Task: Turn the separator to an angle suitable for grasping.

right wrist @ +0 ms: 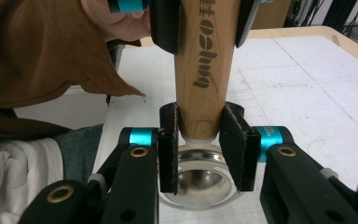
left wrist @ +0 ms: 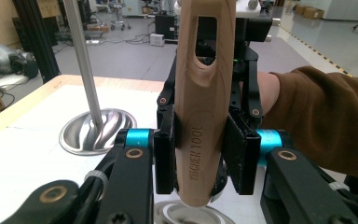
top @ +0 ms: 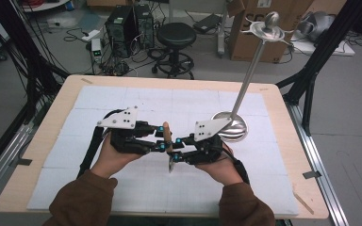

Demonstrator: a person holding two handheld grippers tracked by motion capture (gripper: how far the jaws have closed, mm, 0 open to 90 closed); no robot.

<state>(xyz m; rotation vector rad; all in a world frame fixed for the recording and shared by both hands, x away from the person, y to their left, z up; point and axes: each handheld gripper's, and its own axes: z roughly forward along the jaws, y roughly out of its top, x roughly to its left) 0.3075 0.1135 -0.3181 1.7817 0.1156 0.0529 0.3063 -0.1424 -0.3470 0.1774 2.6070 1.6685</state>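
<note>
The wooden-handled tool (left wrist: 204, 116) is clamped by both the left gripper (top: 162, 139) and right gripper (top: 175, 148), near the stand (top: 231, 126). Hanging is judged outstanding.

Over the middle of the table (top: 273, 155), the left tongs (top: 162, 136) and right tongs (top: 175, 149) meet on an upright utensil (top: 168, 141) between them. Behind and to the right, a stand (top: 235, 127) rests on the table. A stool (top: 175, 35) stands on the floor beyond the far edge.
</note>
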